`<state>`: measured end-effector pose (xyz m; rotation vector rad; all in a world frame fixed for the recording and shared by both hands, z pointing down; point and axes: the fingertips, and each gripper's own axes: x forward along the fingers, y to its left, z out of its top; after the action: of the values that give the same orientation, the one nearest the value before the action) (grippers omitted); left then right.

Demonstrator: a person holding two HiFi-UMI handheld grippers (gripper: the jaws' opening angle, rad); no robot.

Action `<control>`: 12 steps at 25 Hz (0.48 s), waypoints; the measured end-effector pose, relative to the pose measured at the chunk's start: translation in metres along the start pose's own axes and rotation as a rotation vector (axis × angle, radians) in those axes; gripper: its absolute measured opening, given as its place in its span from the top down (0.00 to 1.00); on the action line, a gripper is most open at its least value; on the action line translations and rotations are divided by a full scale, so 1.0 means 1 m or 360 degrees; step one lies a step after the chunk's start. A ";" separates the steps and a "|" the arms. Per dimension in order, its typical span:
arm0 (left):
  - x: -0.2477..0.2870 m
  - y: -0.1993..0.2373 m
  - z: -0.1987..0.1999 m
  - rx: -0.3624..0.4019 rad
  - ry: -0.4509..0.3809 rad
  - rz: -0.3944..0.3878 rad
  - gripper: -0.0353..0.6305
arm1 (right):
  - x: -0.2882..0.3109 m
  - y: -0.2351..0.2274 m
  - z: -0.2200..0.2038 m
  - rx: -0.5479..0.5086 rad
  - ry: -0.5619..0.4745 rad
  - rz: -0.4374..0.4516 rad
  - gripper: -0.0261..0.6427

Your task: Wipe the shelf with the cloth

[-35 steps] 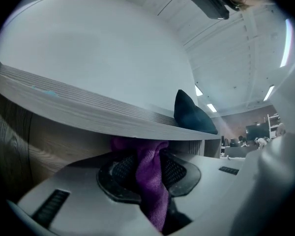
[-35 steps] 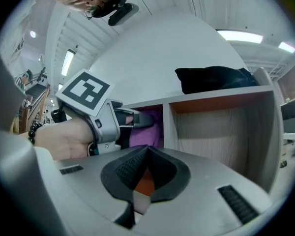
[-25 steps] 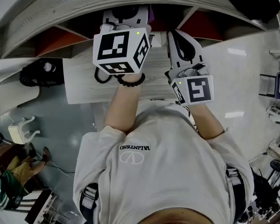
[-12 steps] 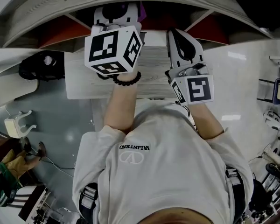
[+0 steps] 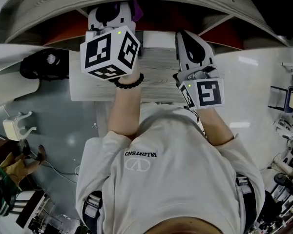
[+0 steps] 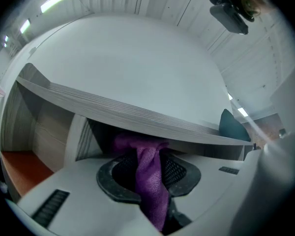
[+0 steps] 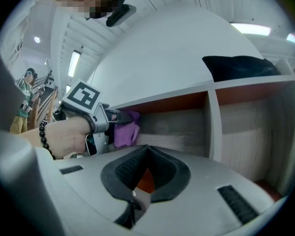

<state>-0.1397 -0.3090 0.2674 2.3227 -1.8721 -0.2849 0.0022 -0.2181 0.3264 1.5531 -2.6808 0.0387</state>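
Note:
The purple cloth [image 6: 150, 181] hangs pinched between the jaws of my left gripper [image 6: 147, 154], which is shut on it. In the head view the left gripper [image 5: 110, 13] reaches under the shelf's curved top, and the cloth [image 5: 136, 8] shows just right of its tip. From the right gripper view the cloth [image 7: 125, 132] sits against the grey wood shelf [image 7: 177, 127] inside a compartment, held by the left gripper [image 7: 108, 117]. My right gripper [image 5: 185, 35] rests over the shelf board [image 5: 156, 67], shut, holding nothing.
A white divider [image 7: 214, 122] separates the compartments, whose backs are orange [image 5: 63, 33]. A dark bundle [image 7: 241, 65] lies on the shelf top. A black object [image 5: 41, 67] sits on a low surface at the left. A person [image 5: 10, 179] stands on the floor at far left.
My left gripper has moved left and deeper under the shelf top, carrying the cloth with it. The right gripper has stayed where it was.

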 end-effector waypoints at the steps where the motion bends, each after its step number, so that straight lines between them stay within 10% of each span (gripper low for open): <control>1: -0.001 0.003 0.001 -0.0007 -0.0004 0.0014 0.81 | 0.000 0.000 0.001 0.0000 0.0002 -0.0001 0.96; 12: -0.002 0.017 -0.011 0.0167 0.0059 0.0156 0.81 | 0.022 0.008 0.005 -0.0019 0.0002 0.0036 0.96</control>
<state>-0.1537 -0.3109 0.2825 2.2748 -2.0211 -0.1343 -0.0162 -0.2336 0.3223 1.5187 -2.6928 0.0248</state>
